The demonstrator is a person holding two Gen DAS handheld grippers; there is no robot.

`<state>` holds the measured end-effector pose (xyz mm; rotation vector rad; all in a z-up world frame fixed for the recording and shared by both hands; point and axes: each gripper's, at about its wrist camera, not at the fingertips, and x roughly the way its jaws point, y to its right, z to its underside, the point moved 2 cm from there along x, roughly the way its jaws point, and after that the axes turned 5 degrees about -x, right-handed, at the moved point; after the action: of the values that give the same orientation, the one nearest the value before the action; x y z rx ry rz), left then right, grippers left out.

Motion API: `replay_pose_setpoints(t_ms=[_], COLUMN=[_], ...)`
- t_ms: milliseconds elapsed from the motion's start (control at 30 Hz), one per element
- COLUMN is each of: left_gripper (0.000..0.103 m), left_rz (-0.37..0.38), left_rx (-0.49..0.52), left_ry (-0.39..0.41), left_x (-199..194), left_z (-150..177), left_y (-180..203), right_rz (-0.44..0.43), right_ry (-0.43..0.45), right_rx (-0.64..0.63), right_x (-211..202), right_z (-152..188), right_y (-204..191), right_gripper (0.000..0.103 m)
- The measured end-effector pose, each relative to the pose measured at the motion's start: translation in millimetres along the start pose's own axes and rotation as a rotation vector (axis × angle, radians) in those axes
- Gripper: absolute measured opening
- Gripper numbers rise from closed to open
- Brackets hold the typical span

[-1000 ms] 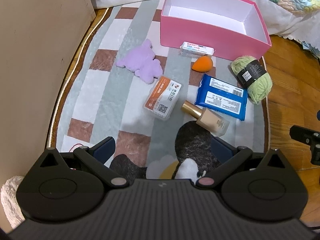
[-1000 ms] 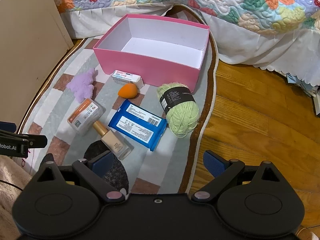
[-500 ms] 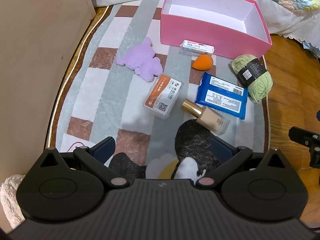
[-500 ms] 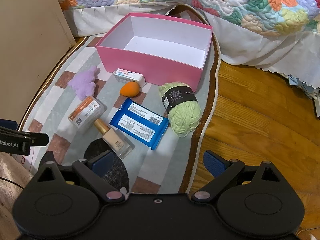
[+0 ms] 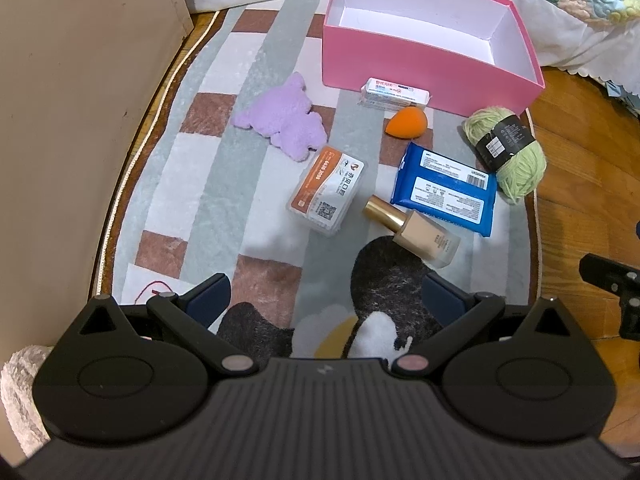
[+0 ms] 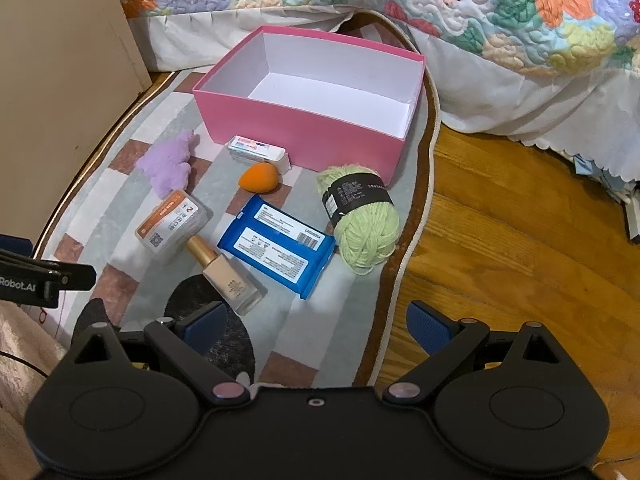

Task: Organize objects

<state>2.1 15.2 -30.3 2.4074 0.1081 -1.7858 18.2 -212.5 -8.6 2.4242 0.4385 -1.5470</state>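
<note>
An empty pink box (image 5: 420,60) (image 6: 296,128) stands at the back of a striped rug. In front of it lie a small white packet (image 5: 394,94) (image 6: 258,151), an orange sponge (image 5: 406,120) (image 6: 259,177), a purple plush (image 5: 282,126) (image 6: 170,166), an orange-labelled case (image 5: 328,190) (image 6: 174,224), a foundation bottle (image 5: 412,230) (image 6: 226,276), a blue wipes pack (image 5: 444,188) (image 6: 276,244) and a green yarn ball (image 5: 508,152) (image 6: 362,220). My left gripper (image 5: 326,300) is open, low over the rug's near end. My right gripper (image 6: 316,326) is open, near the rug's right edge, just short of the bottle.
A beige cabinet wall (image 5: 72,120) (image 6: 56,112) runs along the left. A bed with a floral quilt (image 6: 440,12) and white skirt lies behind the box. Wooden floor (image 6: 520,264) spreads to the right of the rug (image 5: 224,208).
Both grippers have eased forward and lower toward the objects, so the items appear slightly larger and nearer. Nothing on the rug has moved, and both grippers stay open.
</note>
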Motion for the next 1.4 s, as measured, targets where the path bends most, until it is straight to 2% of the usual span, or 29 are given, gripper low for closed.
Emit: replay_pose_setpoints(t_ms=[1200, 1400], left_gripper=[0.103, 0.101], left_rz=[0.004, 0.040], left_rx=[-0.002, -0.037], left_ry=[-0.004, 0.006], left_x=[-6, -12], left_z=[3, -2], left_y=[4, 1], right_rz=[0.002, 0.020], right_ry=[-0.025, -0.003], right_rx=[-0.007, -0.021], right_x=[7, 13], right_z=[1, -3], right_y=[2, 8], right_gripper=[0.098, 0.098])
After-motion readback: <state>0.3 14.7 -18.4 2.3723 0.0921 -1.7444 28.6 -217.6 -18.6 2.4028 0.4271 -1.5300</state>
